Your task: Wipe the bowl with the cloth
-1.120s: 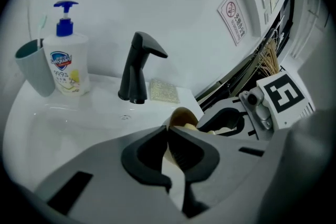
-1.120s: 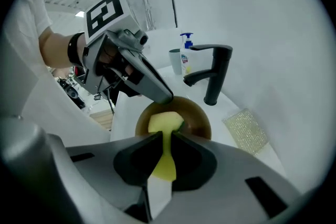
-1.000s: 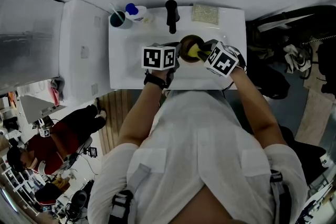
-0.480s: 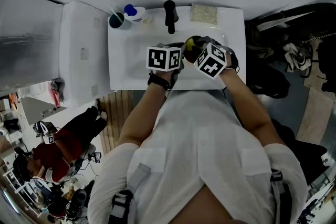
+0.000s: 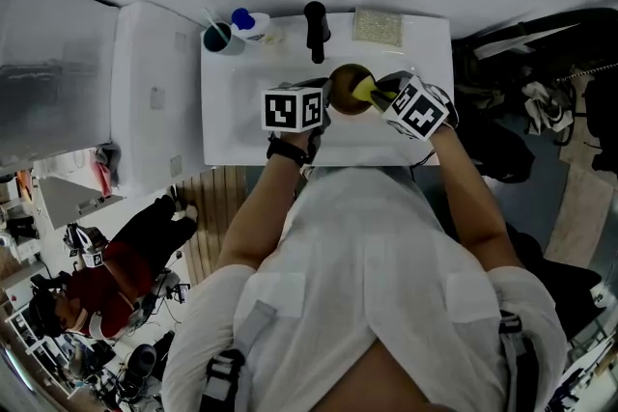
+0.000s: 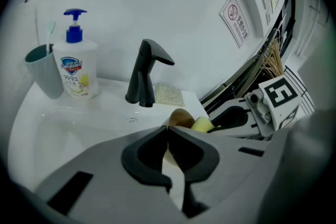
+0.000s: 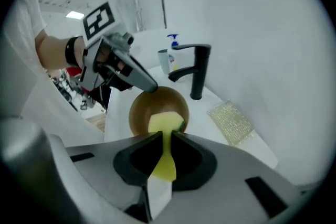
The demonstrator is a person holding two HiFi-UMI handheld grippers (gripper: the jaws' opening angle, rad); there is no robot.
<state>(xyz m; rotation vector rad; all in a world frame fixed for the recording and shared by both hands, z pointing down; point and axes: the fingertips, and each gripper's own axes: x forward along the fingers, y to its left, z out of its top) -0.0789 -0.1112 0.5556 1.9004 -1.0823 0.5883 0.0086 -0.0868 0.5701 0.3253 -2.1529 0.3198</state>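
A brown bowl [image 5: 348, 84] is held tilted over the white sink [image 5: 232, 116]. My left gripper [image 5: 326, 96] is shut on the bowl's rim; in the right gripper view the left gripper [image 7: 149, 87] pinches the upper left edge of the bowl [image 7: 152, 105]. My right gripper [image 5: 379, 93] is shut on a yellow cloth [image 5: 364, 91], which lies pressed inside the bowl. In the right gripper view the cloth [image 7: 164, 124] runs from between the jaws of the right gripper [image 7: 167, 137] into the bowl. The left gripper view shows the bowl's rim [image 6: 181, 117] and the cloth [image 6: 202, 125] just past my left gripper [image 6: 167, 131].
A black faucet [image 5: 315, 26] stands at the back of the sink, close behind the bowl. Left of it are a soap pump bottle [image 5: 249, 22] and a cup [image 5: 216, 38] with a toothbrush. A scouring pad [image 5: 377, 24] lies at the back right corner.
The right gripper swept left across the bowl with the cloth, then came back to the right, so the bowl's inside shows again. The left gripper has kept its hold.
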